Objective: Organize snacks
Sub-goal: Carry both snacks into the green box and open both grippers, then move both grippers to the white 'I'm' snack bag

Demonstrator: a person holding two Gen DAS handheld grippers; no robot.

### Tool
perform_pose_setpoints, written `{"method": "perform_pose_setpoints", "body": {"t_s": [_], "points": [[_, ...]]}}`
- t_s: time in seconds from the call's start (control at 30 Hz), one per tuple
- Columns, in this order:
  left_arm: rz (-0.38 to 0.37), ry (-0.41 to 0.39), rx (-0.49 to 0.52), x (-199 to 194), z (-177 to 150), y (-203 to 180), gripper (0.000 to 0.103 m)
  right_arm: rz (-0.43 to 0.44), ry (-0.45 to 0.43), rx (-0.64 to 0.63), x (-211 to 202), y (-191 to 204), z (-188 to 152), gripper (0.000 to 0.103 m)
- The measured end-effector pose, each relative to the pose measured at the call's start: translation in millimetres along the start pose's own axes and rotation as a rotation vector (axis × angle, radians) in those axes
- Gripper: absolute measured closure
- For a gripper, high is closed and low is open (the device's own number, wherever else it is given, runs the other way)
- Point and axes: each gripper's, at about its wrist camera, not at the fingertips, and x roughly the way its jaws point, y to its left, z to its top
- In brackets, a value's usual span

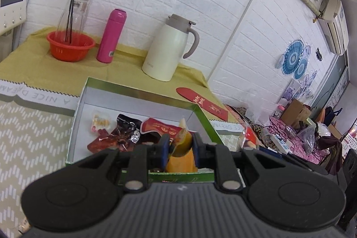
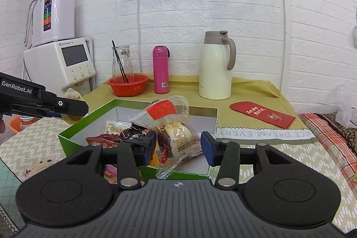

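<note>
A yellow snack packet [image 1: 181, 146] is clenched by the left gripper [image 1: 179, 145] and a clear-wrapped pastry [image 2: 178, 137] is held between the wide-set jaws of the right gripper [image 2: 178, 146], both above the green box [image 2: 73, 133], likely for dropping in.

I see an open green box [image 2: 73, 139] with a white inside on the desk, holding a dark red foil packet [image 1: 111, 137], a red pouch [image 1: 165, 128] and a small pale snack [image 1: 100, 123]. An orange packet [image 1: 181, 153] stands upright; a clear bag of pastries [image 2: 176, 126] tilts above the box.
</note>
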Motion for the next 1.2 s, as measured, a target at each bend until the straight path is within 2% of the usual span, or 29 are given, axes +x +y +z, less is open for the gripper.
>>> {"method": "perform_pose_setpoints", "body": {"t_s": [0.27, 0.47, 0.53, 0.57, 0.6, 0.63, 0.7, 0.9, 0.93, 1.07, 1.2], "points": [[0.027, 0.070, -0.017, 42.1, -3.2, 12.1, 0.084, -0.020, 0.060, -0.012, 31.0, -9.6, -8.9, 0.026], [0.036, 0.102, -0.026, 60.4, -7.8, 21.1, 0.083, -0.010, 0.070, -0.032, 43.8, -11.6, -9.0, 0.024], [0.038, 0.100, -0.022, 63.4, -9.0, 21.6, 0.082, -0.005, 0.067, -0.054, 46.6, -9.9, -9.5, 0.021], [0.031, 0.096, -0.026, 63.4, -9.7, 21.8, 0.068, 0.000, 0.061, -0.069, 46.6, -8.5, -10.2, 0.018], [0.038, 0.084, -0.043, 62.5, -10.5, 22.4, 0.049, 0.004, 0.053, -0.084, 46.5, -7.0, -11.1, 0.001], [0.052, 0.057, -0.060, 59.7, -11.7, 22.4, 0.032, 0.003, 0.043, -0.093, 45.7, -5.8, -12.0, 0.000], [0.080, 0.010, -0.033, 54.3, -11.7, 17.6, 0.030, -0.008, 0.018, -0.104, 42.2, -3.0, -14.2, 0.000], [0.147, -0.010, 0.011, 44.2, -10.5, 7.1, 0.021, -0.011, 0.014, -0.090, 35.5, -3.0, -15.9, 0.000], [0.154, -0.015, 0.013, 42.0, -10.7, 5.7, 0.013, -0.011, 0.018, -0.082, 34.5, -3.1, -16.3, 0.000], [0.141, -0.034, 0.010, 28.4, -10.3, 1.9, 0.013, 0.002, 0.047, -0.048, 29.1, -3.6, -16.7, 0.000], [0.139, -0.038, 0.001, 11.9, -8.8, -4.8, 0.013, 0.018, 0.039, -0.022, 17.5, -2.0, -13.9, 0.000]]}}
